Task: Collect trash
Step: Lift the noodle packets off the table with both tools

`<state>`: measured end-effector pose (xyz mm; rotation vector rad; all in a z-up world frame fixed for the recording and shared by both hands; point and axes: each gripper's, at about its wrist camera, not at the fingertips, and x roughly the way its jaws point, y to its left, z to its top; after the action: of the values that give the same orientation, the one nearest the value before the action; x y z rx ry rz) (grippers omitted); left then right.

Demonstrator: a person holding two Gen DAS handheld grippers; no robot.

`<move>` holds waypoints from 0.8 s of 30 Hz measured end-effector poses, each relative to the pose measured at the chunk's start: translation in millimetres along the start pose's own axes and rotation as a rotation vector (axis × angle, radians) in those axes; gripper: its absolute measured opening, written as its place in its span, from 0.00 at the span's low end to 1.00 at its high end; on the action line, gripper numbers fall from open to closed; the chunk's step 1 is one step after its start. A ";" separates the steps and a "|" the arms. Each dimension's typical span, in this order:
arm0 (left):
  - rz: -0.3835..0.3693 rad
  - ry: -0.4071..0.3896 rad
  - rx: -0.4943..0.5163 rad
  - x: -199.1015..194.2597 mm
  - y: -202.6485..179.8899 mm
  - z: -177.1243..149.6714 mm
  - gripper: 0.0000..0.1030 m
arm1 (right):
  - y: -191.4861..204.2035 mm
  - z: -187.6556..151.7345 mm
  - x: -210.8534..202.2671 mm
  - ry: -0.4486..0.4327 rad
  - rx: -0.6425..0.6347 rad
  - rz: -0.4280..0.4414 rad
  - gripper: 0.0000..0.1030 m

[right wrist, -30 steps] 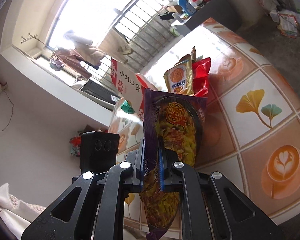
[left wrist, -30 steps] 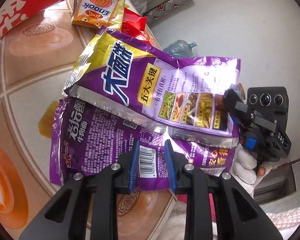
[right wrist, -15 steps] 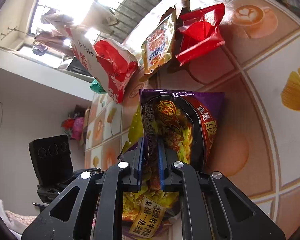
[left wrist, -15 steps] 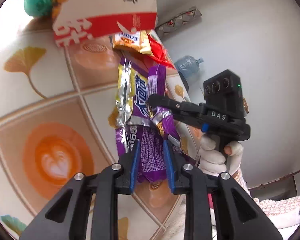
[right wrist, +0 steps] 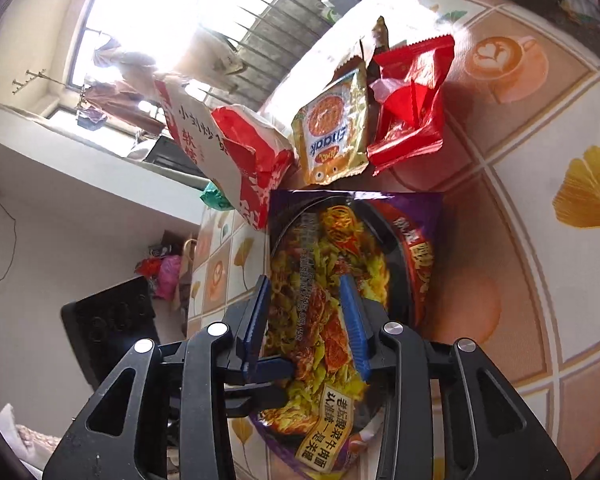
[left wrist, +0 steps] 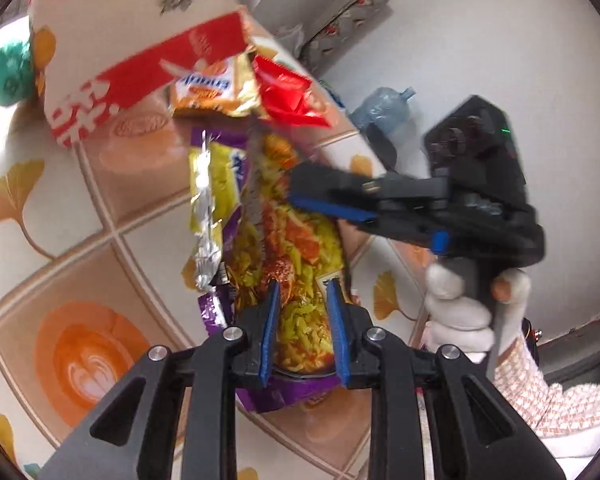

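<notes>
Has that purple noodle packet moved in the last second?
Yes. The purple noodle packet was held upright; now it lies flat on the tiled table, below the Enaak packet.

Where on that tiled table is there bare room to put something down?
Free: tiles right of the purple noodle packet, by the yellow leaf print. Crowded: beyond it, where the red wrapper, orange snack packet and paper bag cluster.

the noodle wrapper (right wrist: pixel 332 280) runs off the bottom edge, partly behind fingers (right wrist: pixel 354 316).

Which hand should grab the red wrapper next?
Probably right. The right gripper is open and, seen from the left camera, reaches farther along the purple noodle packet toward the red wrapper than the open left gripper.
</notes>
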<state>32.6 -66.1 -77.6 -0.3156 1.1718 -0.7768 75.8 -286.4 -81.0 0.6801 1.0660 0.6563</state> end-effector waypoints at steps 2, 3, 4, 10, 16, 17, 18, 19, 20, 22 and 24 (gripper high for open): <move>-0.028 -0.014 -0.037 -2.0 7.6 -0.1 0.21 | -1.2 -2.2 -21.0 -0.049 -0.003 -0.010 0.43; -0.025 -0.020 -0.042 -3.3 9.6 0.6 0.21 | -4.8 -3.7 -29.6 -0.067 0.009 -0.023 0.44; -0.024 -0.025 -0.044 -4.4 11.4 0.9 0.21 | -10.1 -5.4 -35.4 -0.077 0.027 -0.035 0.45; -0.059 -0.036 -0.065 -8.4 20.9 -0.8 0.21 | -36.1 -15.5 -33.2 -0.046 0.118 -0.011 0.43; -0.068 -0.052 -0.048 -25.3 35.6 -9.0 0.21 | -12.2 -18.3 -8.4 0.040 0.010 -0.045 0.43; -0.073 -0.057 -0.047 -27.3 37.5 -10.3 0.21 | -10.9 -18.0 -7.1 0.044 0.005 -0.046 0.43; -0.078 -0.062 -0.046 -27.6 38.3 -10.9 0.21 | -11.5 -17.7 -6.3 0.045 0.012 -0.041 0.43; -0.084 -0.067 -0.045 -28.3 38.3 -12.0 0.21 | -11.0 -17.7 -4.8 0.049 0.013 -0.040 0.43; -0.091 -0.072 -0.046 -29.6 40.3 -13.1 0.21 | -10.8 -18.0 -4.2 0.055 0.011 -0.040 0.43; -0.099 -0.079 -0.047 -30.2 42.0 -14.3 0.21 | -9.7 -19.7 -5.2 0.064 0.004 -0.043 0.43; -0.102 -0.081 -0.046 -30.8 43.8 -15.0 0.21 | -5.2 -23.0 -3.1 0.078 -0.014 -0.061 0.43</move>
<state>30.2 -11.5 -87.9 -0.4438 1.1044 -0.8193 54.1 -287.9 -90.7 0.6113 1.1489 0.6417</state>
